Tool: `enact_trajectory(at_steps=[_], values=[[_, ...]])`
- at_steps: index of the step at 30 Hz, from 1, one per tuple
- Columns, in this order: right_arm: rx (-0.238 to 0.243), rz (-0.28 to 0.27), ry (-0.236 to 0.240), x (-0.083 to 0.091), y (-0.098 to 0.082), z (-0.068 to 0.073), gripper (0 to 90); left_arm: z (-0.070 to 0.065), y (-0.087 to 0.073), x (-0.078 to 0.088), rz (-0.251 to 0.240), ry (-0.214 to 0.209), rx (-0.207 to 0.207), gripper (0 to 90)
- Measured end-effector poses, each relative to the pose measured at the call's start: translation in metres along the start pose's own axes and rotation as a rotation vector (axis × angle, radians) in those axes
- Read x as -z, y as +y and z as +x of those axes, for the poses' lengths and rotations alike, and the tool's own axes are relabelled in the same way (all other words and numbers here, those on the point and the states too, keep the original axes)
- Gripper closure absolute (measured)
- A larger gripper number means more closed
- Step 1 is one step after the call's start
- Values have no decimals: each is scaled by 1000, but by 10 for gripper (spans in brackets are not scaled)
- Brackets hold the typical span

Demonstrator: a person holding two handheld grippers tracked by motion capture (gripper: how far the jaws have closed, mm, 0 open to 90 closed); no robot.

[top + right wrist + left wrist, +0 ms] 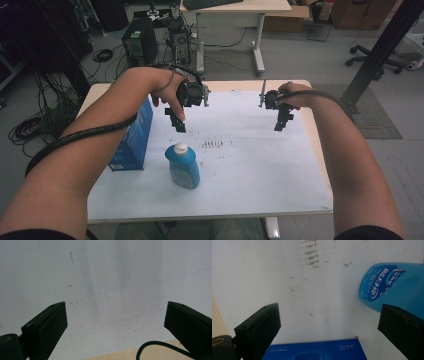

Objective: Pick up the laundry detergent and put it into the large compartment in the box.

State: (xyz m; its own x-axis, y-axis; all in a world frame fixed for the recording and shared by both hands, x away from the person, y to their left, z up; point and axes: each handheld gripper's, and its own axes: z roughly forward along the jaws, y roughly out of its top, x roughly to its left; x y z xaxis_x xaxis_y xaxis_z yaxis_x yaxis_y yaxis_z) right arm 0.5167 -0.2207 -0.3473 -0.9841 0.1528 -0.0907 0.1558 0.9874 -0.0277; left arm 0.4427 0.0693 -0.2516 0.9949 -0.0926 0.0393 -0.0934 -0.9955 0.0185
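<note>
Cropping the blue box (314,351), the frame edge perhaps hides its label.

A blue plastic bottle with a white cap (182,166) stands on the white-covered table (260,170), just right of an upright blue cardboard box (132,140), both at its left side

Glossy blue plastic bottle (183,167) beside a smooth cardboard box (132,141).
</note>
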Motion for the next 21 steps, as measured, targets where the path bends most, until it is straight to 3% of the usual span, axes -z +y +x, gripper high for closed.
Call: enact_trajectory(at_steps=[11, 21], values=[[-7, 0, 5, -2, -4, 0, 43, 0, -1, 2, -6, 2, 4, 46], [-7, -2, 8, -3, -3, 1, 44, -1, -2, 13, -10, 15, 7, 46]])
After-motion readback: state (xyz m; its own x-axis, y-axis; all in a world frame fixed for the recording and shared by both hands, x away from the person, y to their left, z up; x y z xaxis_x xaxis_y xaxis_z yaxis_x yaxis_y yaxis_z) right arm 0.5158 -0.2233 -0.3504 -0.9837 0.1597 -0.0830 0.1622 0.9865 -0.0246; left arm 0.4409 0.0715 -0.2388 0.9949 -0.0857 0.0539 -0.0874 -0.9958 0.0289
